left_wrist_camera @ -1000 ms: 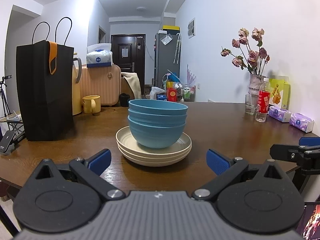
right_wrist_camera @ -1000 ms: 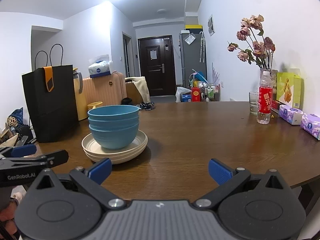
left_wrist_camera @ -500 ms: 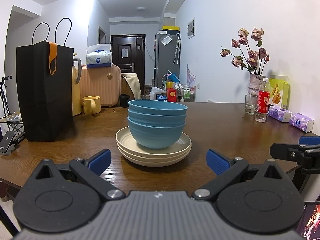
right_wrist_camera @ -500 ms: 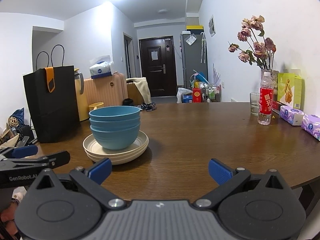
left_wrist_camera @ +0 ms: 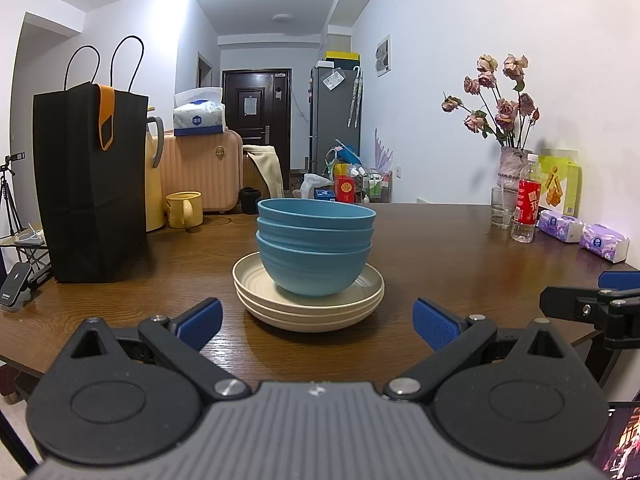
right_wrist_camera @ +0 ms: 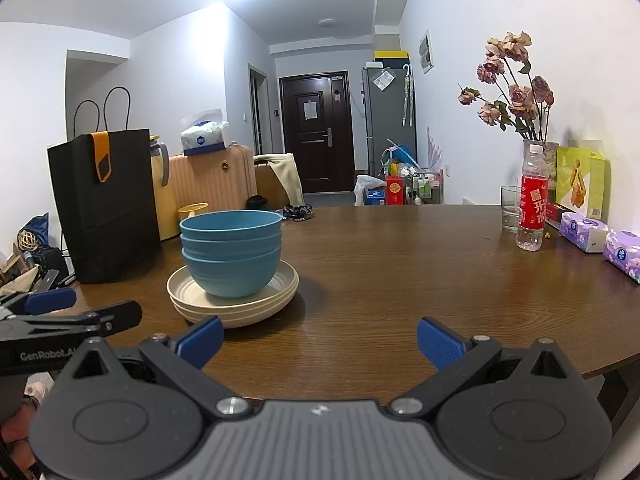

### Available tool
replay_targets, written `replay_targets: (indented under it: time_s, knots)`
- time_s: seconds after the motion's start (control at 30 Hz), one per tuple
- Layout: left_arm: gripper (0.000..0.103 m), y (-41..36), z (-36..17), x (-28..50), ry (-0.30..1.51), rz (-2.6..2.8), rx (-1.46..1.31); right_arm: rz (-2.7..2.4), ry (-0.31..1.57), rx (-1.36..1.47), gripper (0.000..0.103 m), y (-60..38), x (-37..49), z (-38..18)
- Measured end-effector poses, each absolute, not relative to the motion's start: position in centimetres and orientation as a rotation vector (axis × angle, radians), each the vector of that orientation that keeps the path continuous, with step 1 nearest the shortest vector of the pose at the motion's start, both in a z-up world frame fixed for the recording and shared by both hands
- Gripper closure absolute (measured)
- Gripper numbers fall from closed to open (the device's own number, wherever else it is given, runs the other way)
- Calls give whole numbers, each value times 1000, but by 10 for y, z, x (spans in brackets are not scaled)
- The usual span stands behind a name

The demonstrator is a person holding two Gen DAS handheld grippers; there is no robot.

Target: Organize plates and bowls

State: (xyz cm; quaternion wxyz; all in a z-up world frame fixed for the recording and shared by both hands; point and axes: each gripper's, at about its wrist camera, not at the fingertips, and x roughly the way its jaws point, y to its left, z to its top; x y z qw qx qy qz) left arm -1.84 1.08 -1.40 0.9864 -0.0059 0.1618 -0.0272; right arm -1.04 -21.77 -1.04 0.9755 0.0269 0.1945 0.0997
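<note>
Three blue bowls (left_wrist_camera: 315, 250) (right_wrist_camera: 232, 252) are nested in a stack on top of a pile of cream plates (left_wrist_camera: 308, 306) (right_wrist_camera: 234, 304) on the brown wooden table (left_wrist_camera: 440, 264) (right_wrist_camera: 400, 264). My left gripper (left_wrist_camera: 318, 322) is open with nothing between its blue pads, just short of the plates and centred on them. My right gripper (right_wrist_camera: 320, 344) is also open and holds nothing; the stack lies ahead and to its left. Each gripper's fingers show at the edge of the other's view.
A black paper bag (left_wrist_camera: 90, 184) (right_wrist_camera: 106, 204), a yellow jug and a yellow mug (left_wrist_camera: 183, 209) stand left of the stack. At the right are a vase of dried roses (right_wrist_camera: 516, 108), a glass, a red-labelled bottle (right_wrist_camera: 532, 208) and tissue packs (left_wrist_camera: 604, 242).
None of the dishes moved. The right wrist view has drifted slightly, so the stack sits a touch further right in it; both grippers remain open.
</note>
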Motion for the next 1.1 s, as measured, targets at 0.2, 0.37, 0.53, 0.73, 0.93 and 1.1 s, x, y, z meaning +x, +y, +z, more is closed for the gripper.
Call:
replay_targets:
  time_s: [0.2, 0.37, 0.53, 0.73, 0.93, 1.1]
  knots:
    - [0, 11, -14, -18, 325, -55, -11, 201, 392, 55, 0, -218, -10, -10]
    - [0, 11, -14, -18, 325, -55, -12, 201, 392, 54, 0, -218, -10, -11]
    - [0, 11, -14, -18, 325, -54, -12, 201, 392, 55, 0, -217, -10, -11]
    - [0, 11, -14, -18, 324, -55, -12, 202, 393, 54, 0, -216, -11, -12]
    - [0, 11, -14, -19, 325, -55, -12, 202, 395, 55, 0, -216, -10, -12]
    - [0, 11, -16, -19, 328, -58, -7, 203, 395, 55, 0, -216, -11, -12]
